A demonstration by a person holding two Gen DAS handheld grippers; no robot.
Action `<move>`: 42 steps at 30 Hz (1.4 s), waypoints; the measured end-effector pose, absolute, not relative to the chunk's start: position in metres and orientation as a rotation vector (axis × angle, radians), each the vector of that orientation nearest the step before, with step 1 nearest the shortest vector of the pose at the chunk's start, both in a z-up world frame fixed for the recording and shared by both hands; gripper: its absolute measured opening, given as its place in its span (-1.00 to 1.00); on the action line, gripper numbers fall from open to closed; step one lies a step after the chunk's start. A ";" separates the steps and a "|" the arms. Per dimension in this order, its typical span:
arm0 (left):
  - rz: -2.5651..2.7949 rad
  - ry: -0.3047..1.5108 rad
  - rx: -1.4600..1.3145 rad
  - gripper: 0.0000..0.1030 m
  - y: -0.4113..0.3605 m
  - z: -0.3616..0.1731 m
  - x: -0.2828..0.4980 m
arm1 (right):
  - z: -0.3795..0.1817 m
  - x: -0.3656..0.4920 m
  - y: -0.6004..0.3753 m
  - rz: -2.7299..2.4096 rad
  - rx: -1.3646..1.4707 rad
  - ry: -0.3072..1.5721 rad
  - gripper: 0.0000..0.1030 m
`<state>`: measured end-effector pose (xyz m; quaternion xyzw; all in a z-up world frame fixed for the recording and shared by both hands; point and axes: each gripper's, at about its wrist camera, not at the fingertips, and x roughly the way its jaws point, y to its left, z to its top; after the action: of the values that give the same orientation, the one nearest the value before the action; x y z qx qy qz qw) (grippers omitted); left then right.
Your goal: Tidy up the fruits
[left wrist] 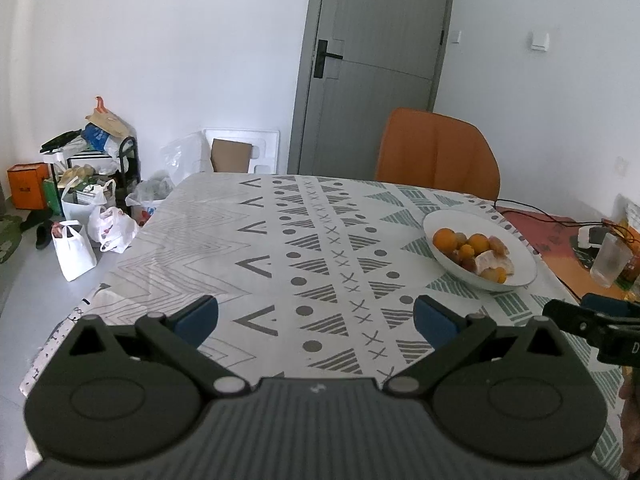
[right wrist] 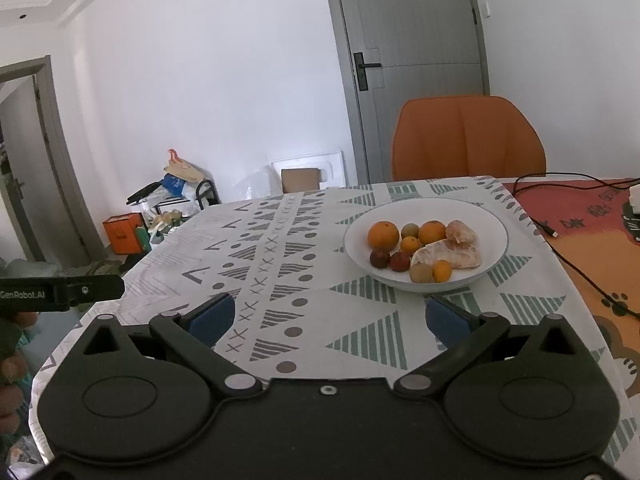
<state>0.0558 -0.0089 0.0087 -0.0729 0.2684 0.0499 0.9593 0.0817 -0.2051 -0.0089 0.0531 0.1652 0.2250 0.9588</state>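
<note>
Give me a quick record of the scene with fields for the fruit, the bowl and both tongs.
bowl: white, on the patterned tablecloth
fruit: all in the bowl; oranges, small dark red fruits, peeled pieces
left tongs: open, empty, above the cloth
right tongs: open, empty, just short of the bowl
behind table: orange chair, grey door

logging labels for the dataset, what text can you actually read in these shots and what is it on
"GenRobot.AI": white print on the side of the left gripper, seen in the right wrist view.
"D": one white letter on the right gripper at the edge of the left wrist view; the rest is cut off.
Pale characters on the red mat: too blurred to read.
Mark on the orange box: too small to read.
</note>
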 end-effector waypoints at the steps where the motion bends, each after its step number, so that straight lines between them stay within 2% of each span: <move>1: 0.102 0.544 -0.148 1.00 -0.009 0.009 0.056 | -0.009 0.082 -0.205 0.456 0.105 0.336 1.00; 42: 0.099 0.551 -0.132 1.00 -0.007 0.010 0.057 | -0.008 0.081 -0.206 0.449 0.078 0.302 1.00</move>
<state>0.0570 -0.0070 0.0104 -0.0651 0.2715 0.0486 0.9590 0.0814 -0.2060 -0.0081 0.0385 0.1490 0.2218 0.9629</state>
